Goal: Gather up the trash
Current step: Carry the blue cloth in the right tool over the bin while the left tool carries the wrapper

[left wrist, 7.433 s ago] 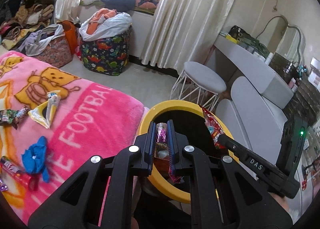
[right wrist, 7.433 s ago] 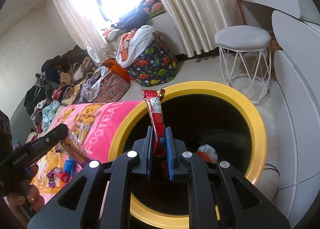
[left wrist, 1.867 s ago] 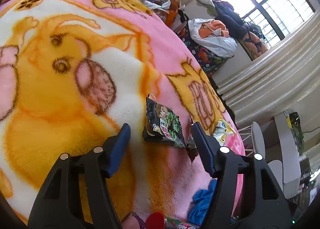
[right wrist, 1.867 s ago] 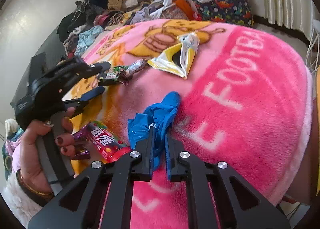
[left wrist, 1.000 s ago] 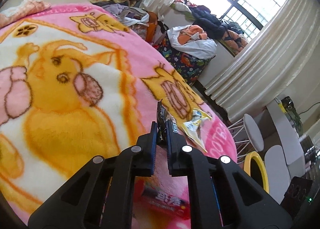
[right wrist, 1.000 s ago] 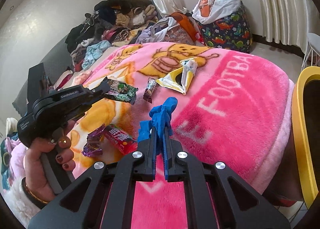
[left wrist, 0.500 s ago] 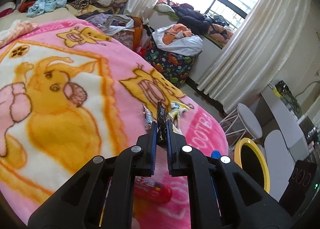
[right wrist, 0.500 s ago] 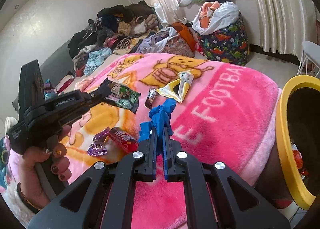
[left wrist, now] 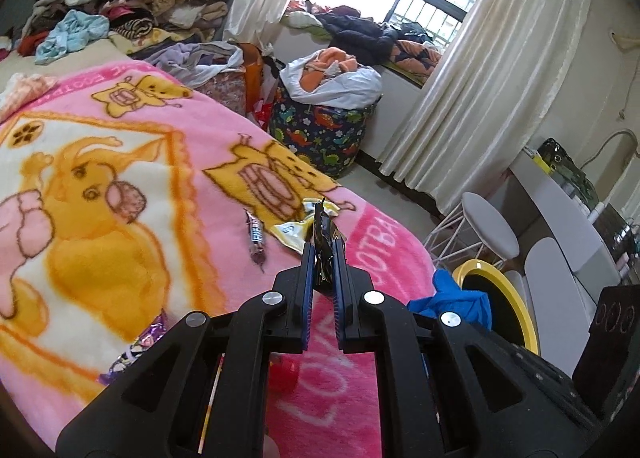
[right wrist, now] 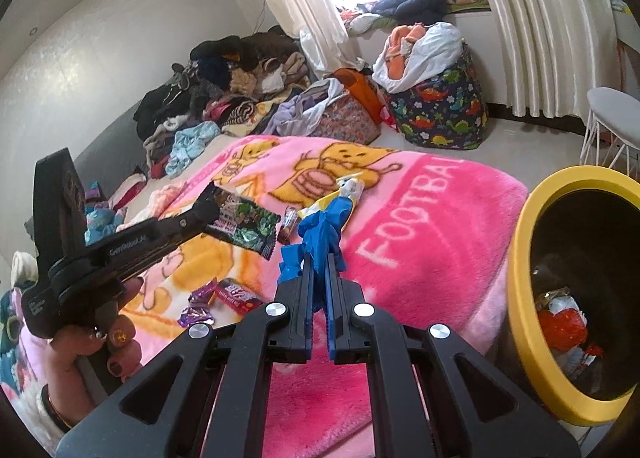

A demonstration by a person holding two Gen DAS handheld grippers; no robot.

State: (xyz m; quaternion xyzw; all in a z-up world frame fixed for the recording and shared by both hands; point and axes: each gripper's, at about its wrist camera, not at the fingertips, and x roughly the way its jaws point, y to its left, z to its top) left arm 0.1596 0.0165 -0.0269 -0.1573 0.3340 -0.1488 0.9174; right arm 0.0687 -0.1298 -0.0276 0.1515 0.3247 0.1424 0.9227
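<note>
Both grippers lifted off pink blanket [left wrist: 372,246] toward yellow bin [right wrist: 516,258]. Left gripper [left wrist: 323,258] pinches dark snack wrapper [left wrist: 324,234], edge-on here, print visible only from right; right gripper [right wrist: 319,270] clamps blue glove [right wrist: 320,234].

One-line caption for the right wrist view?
Right tongs carry blue glove toward yellow bin; left tongs hold green wrapper.

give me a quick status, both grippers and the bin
Left gripper shut on dark snack wrapper. Right gripper shut on blue glove. Yellow bin ahead, nothing blocking.
</note>
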